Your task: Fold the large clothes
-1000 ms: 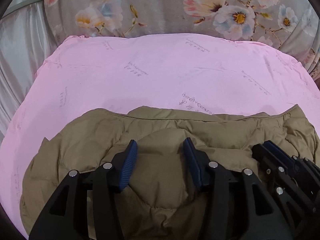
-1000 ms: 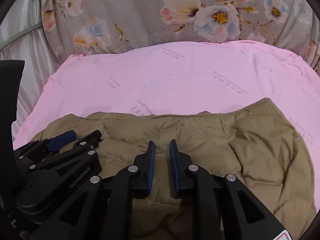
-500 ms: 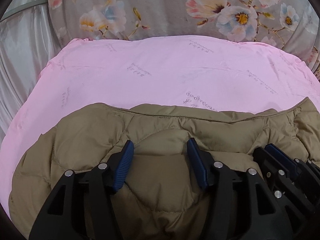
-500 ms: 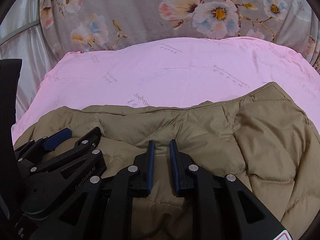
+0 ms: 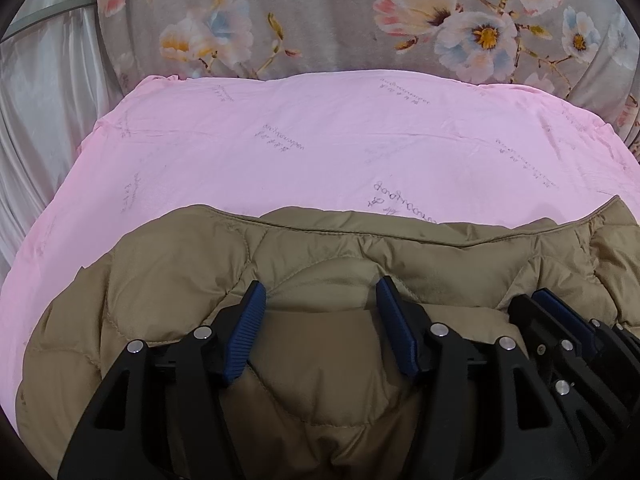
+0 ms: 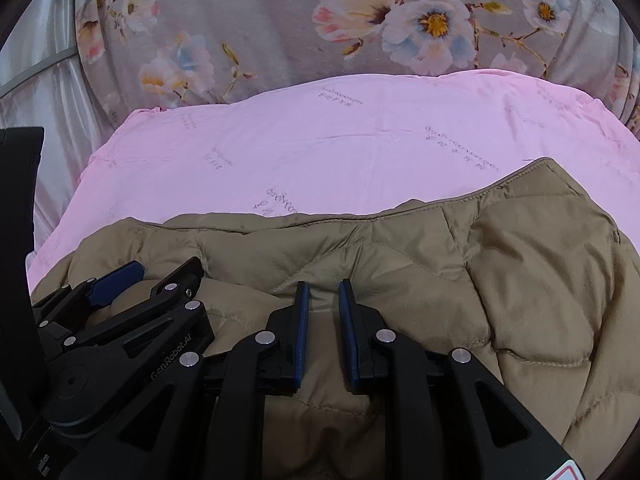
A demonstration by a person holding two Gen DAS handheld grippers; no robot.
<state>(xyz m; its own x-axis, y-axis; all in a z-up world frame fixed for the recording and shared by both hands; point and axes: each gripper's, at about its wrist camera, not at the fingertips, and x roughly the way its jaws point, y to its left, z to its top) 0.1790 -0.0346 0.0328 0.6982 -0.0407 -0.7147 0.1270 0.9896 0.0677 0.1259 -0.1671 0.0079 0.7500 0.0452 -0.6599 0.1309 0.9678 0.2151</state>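
Note:
A tan quilted jacket lies bunched on a pink sheet, its seamed edge facing away from me. My left gripper hangs over the jacket's middle. Its jaws are opening, and a puffy fold of the jacket sits loose between the blue pads. To its right, my right gripper shows side on. In the right wrist view, my right gripper is shut narrowly on a fold of the jacket. My left gripper is at the left of that view.
The pink sheet stretches bare beyond the jacket to a grey floral fabric at the back. A pale shiny curtain hangs at the left. A black upright part blocks the right wrist view's left edge.
The left jaws have widened around the fold. The jacket has spread a little wider on the sheet. The right jaws keep the same narrow gap.

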